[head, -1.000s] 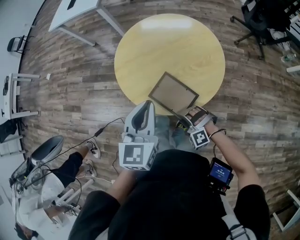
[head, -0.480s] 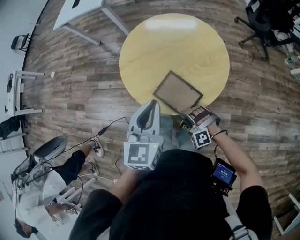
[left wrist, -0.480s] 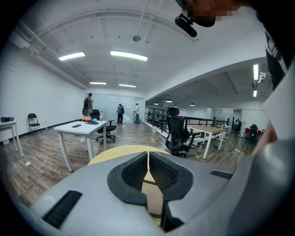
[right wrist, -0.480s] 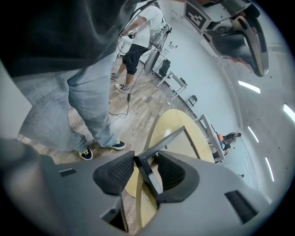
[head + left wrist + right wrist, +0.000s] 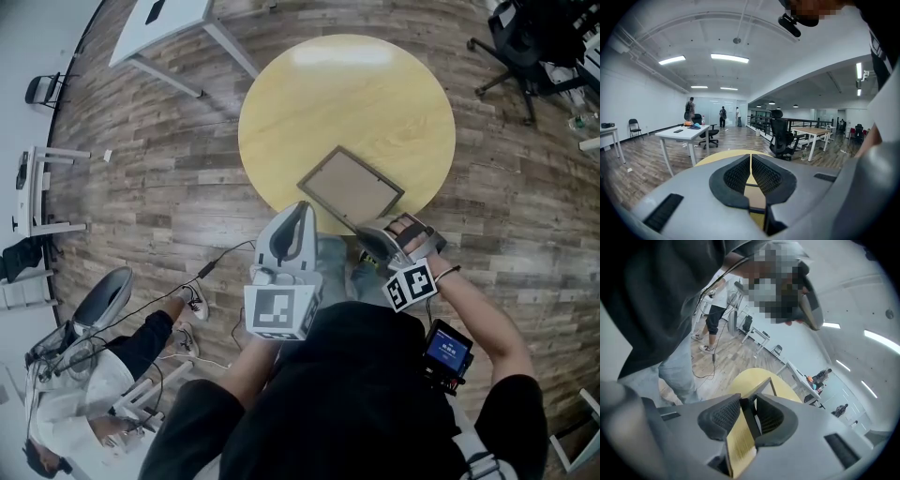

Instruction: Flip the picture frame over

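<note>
A dark-edged picture frame (image 5: 349,185) rests on the near part of the round yellow table (image 5: 347,84), its near right corner raised off the top. My right gripper (image 5: 367,232) is at that corner; its jaws have just been closing and are shut on the frame's edge. In the right gripper view, the dark edge (image 5: 759,386) runs out between the pads of the right gripper (image 5: 748,409). My left gripper (image 5: 298,208) hangs in front of my body near the table's rim, apart from the frame. Its pads meet on nothing in the left gripper view (image 5: 750,164).
A white desk (image 5: 159,23) stands at the far left and a black office chair (image 5: 525,42) at the far right. A seated person (image 5: 122,356) and floor cables (image 5: 202,267) lie to my lower left. Wooden floor surrounds the table.
The right gripper has risen and rolled, lifting the frame's near corner off the table; the frame has shifted slightly left. The left gripper has stayed put.
</note>
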`<state>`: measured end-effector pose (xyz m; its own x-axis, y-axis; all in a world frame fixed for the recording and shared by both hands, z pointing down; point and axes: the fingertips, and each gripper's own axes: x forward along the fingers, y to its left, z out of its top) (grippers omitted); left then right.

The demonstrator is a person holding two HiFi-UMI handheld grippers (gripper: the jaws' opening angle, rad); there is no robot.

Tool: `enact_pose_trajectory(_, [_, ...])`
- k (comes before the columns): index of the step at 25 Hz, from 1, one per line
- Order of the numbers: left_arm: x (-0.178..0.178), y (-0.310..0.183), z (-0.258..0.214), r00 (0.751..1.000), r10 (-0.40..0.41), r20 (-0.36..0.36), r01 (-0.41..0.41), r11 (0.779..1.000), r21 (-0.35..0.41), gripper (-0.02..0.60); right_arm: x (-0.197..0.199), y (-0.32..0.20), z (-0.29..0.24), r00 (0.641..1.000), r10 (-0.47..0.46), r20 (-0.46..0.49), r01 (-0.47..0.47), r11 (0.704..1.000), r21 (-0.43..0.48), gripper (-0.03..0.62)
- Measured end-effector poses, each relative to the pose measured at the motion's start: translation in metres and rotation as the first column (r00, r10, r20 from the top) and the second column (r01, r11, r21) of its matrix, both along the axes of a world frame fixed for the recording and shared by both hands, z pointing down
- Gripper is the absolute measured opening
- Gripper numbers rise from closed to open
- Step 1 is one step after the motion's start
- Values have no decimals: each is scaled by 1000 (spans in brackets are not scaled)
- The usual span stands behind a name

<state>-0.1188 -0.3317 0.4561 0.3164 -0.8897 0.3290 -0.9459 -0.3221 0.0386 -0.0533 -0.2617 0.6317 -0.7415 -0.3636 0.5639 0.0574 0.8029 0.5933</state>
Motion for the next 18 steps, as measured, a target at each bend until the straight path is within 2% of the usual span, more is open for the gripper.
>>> enact_pose_trajectory(5, [5,-3,-2,1000,12,-1,-12,1000,21,29,2,-25,-40,982,125,138,-118,991,-60,97])
enact_pose_trajectory(7, [3,-3,-3,1000,0,2,0,1000,13,29,2,-34,-56,960,193,204,-170,977,-125,89])
enact_pose_trajectory(9, [2,-3,-5,1000,-3,4,3,1000,16,29,5,-46,-71,917,288,277,-226,945,-237,86])
enact_pose_trajectory(11, [1,-5,-6,1000,4,5,-4,1000,28,29,10,-60,-85,848,403,344,-267,886,-379,83])
enact_pose_trajectory(13, [1,-7,-7,1000,7,4,-7,999,32,29,18,-73,-92,772,509,381,-286,813,-507,81])
enact_pose_trajectory(18, [5,-6,-8,1000,15,4,-15,999,30,29,48,-97,-89,604,708,366,-308,630,-713,80])
